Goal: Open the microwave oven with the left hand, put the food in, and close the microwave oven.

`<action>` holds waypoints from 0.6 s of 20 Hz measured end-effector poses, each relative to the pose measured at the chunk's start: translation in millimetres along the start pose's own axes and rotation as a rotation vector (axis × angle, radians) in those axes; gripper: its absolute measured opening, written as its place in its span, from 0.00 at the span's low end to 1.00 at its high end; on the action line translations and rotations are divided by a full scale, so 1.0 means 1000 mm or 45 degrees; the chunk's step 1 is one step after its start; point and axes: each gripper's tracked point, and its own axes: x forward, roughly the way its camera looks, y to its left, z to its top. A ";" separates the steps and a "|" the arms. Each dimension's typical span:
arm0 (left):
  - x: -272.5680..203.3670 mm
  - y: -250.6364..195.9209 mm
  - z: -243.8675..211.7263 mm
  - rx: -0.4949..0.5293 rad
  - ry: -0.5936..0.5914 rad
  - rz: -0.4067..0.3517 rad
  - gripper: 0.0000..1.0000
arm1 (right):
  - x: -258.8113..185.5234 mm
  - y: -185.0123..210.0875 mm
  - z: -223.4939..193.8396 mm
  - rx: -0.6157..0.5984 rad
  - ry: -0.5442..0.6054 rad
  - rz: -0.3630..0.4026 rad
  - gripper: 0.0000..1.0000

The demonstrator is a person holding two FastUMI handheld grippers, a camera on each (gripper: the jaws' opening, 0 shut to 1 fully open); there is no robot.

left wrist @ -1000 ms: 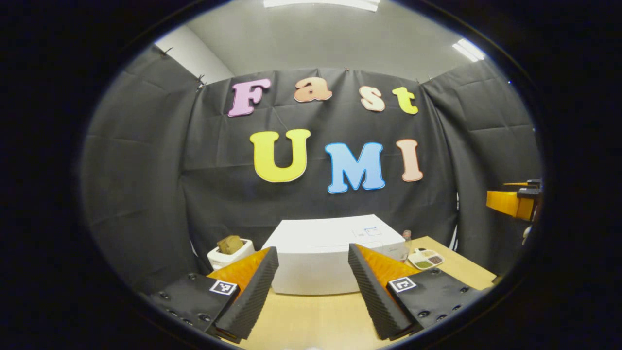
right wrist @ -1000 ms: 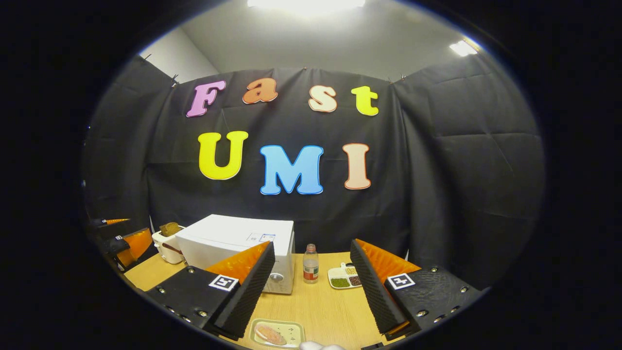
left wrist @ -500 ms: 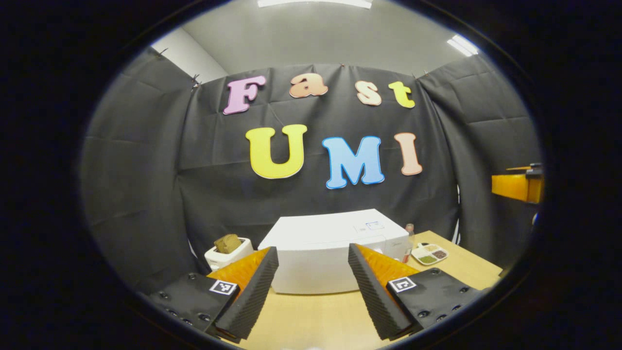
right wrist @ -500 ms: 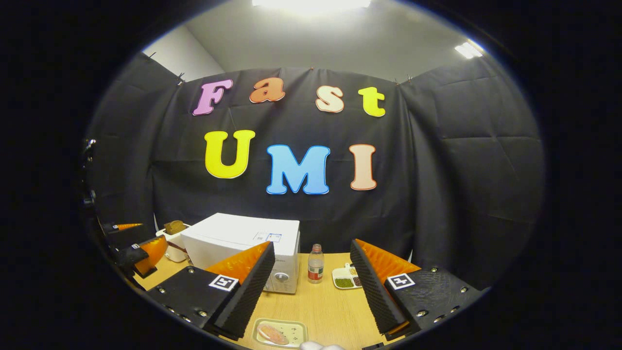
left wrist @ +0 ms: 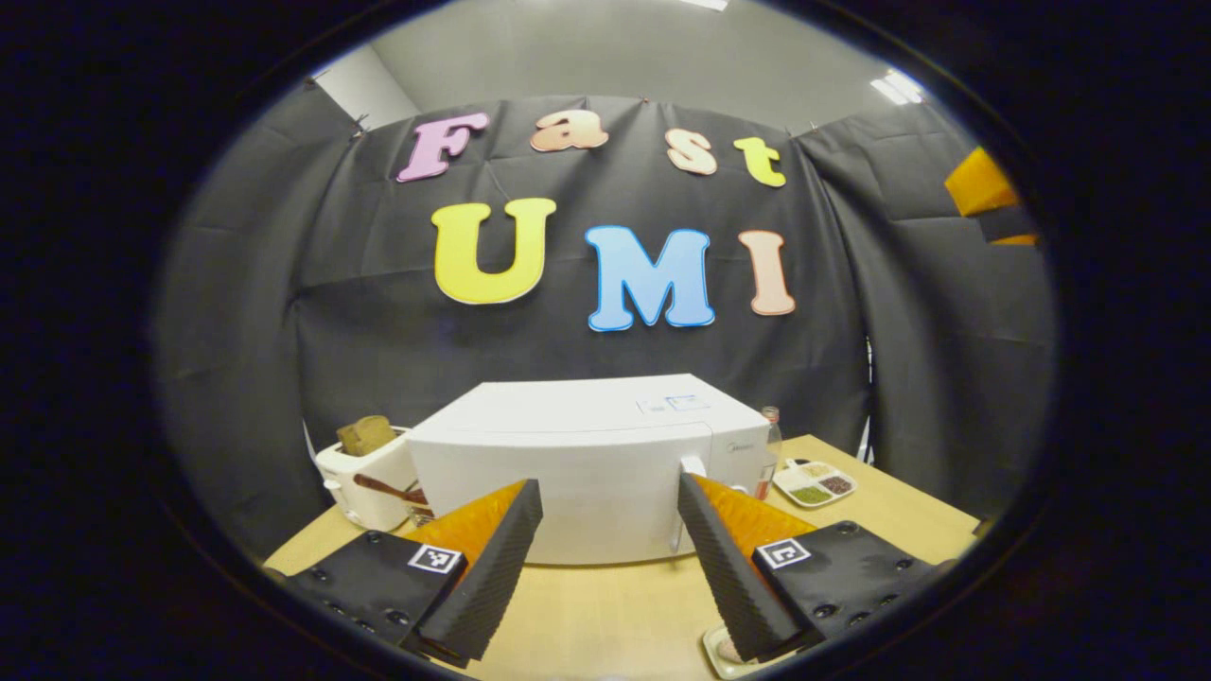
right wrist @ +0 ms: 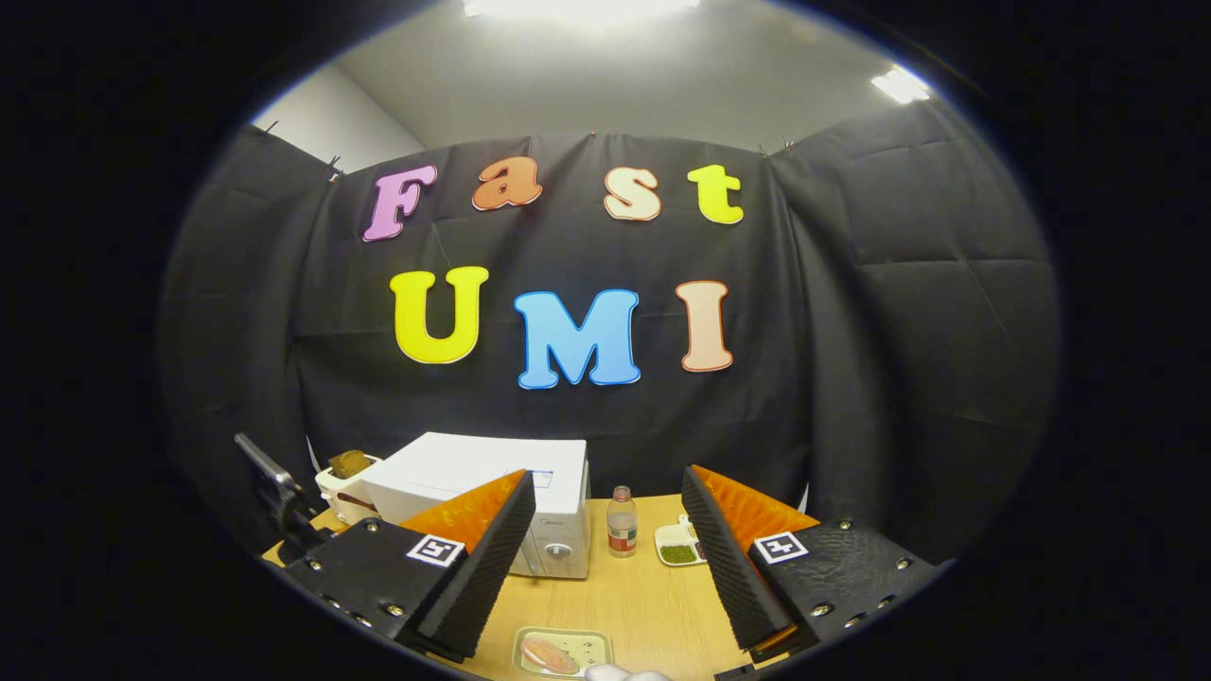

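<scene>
The white microwave (left wrist: 568, 445) stands shut on the wooden table (left wrist: 605, 610), straight ahead in the left gripper view. Its vertical door handle (left wrist: 683, 465) is at the right of the door, partly behind one finger. My left gripper (left wrist: 607, 487) is open and empty, a short way in front of the door. The food lies on a small pale tray (right wrist: 561, 653) near the table's front edge, below my right gripper (right wrist: 608, 475), which is open and empty. In the right gripper view the microwave (right wrist: 473, 478) sits to the left. A corner of the tray (left wrist: 724, 654) peeks out by the left gripper's finger.
A white toaster (left wrist: 364, 468) with bread stands left of the microwave. To the microwave's right are a small bottle (right wrist: 622, 523) and a divided dish (right wrist: 679, 549) of grains. Black cloth walls close in behind and beside the table.
My left gripper has moved closer to the microwave and dipped, so the door and handle show larger. In the left gripper view, the right gripper has shifted up toward the top right.
</scene>
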 end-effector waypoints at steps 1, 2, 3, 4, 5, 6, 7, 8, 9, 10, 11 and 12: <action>0.012 -0.005 -0.009 0.001 0.011 -0.006 0.98 | 0.002 -0.001 0.003 -0.006 0.003 -0.006 0.95; 0.023 -0.011 -0.019 -0.003 0.023 -0.013 0.97 | 0.003 -0.005 0.004 -0.020 0.004 -0.019 0.95; 0.034 -0.017 -0.027 -0.010 0.029 -0.016 0.95 | 0.005 -0.009 0.004 -0.039 0.006 -0.034 0.95; 0.047 -0.022 -0.034 -0.013 0.023 -0.017 0.98 | 0.007 -0.012 0.005 -0.054 0.002 -0.047 0.95; 0.059 -0.029 -0.041 -0.009 0.032 -0.019 0.99 | 0.009 -0.014 0.007 -0.050 0.004 -0.060 0.95; 0.070 -0.038 -0.050 -0.006 0.038 -0.026 0.99 | 0.011 -0.015 0.007 -0.038 0.007 -0.067 0.95; 0.081 -0.047 -0.056 -0.009 0.039 -0.037 0.99 | 0.013 -0.017 0.007 -0.030 0.014 -0.074 0.95; 0.091 -0.056 -0.064 -0.007 0.050 -0.050 0.98 | 0.015 -0.019 0.005 -0.031 0.019 -0.081 0.95; 0.101 -0.064 -0.071 0.004 0.062 -0.062 0.99 | 0.017 -0.022 0.003 -0.038 0.031 -0.091 0.95; 0.110 -0.068 -0.075 0.011 0.068 -0.065 1.00 | 0.017 -0.025 0.000 -0.044 0.041 -0.097 0.95; 0.117 -0.073 -0.075 0.011 0.063 -0.073 0.99 | 0.018 -0.026 0.000 -0.049 0.044 -0.102 0.95; 0.123 -0.076 -0.075 0.021 0.055 -0.071 0.98 | 0.020 -0.029 0.000 -0.053 0.044 -0.111 0.95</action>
